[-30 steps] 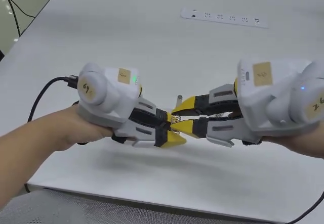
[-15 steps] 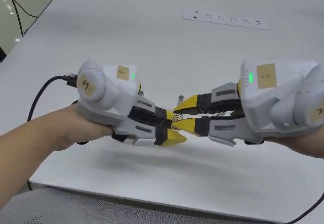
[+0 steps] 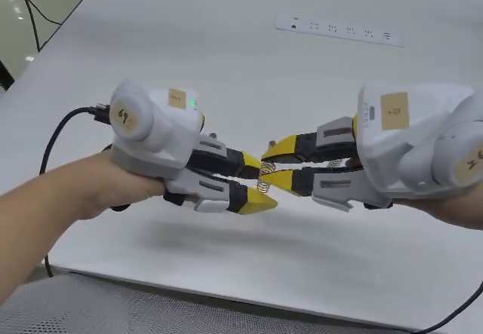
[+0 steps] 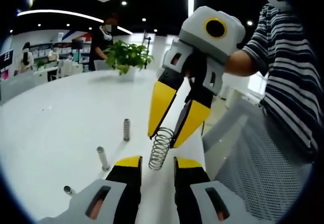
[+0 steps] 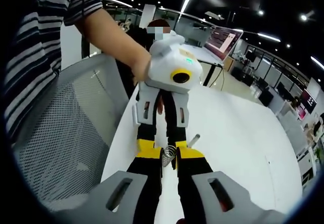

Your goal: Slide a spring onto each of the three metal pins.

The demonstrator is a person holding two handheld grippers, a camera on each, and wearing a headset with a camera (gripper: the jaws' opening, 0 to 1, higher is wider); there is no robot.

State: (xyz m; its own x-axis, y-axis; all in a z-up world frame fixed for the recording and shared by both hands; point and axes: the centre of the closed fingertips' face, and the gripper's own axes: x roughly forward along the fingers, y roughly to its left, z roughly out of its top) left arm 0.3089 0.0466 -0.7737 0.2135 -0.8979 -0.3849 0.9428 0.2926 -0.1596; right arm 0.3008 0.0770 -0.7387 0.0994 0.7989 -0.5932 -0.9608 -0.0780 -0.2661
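Left gripper (image 3: pixel 259 185): white shell, grey links, black fingers, yellow tips; tan sticker and small green light on top. Right gripper (image 3: pixel 267 165): same white, grey, black and yellow, tan sticker too. Spring (image 4: pixel 160 148) between yellow tips: bare silver wire. Pins (image 4: pixel 126 129) on table: dull silver-grey. Table (image 3: pixel 226 62): plain white, no pattern. Power strip (image 3: pixel 339 29), far side: white. Cable (image 3: pixel 64 142), near left: black. Shirt (image 4: pixel 288 82): dark and white stripes. Chair (image 5: pixel 66 128): grey mesh. Plant (image 4: pixel 126 56), far off: green leaves, white pot.
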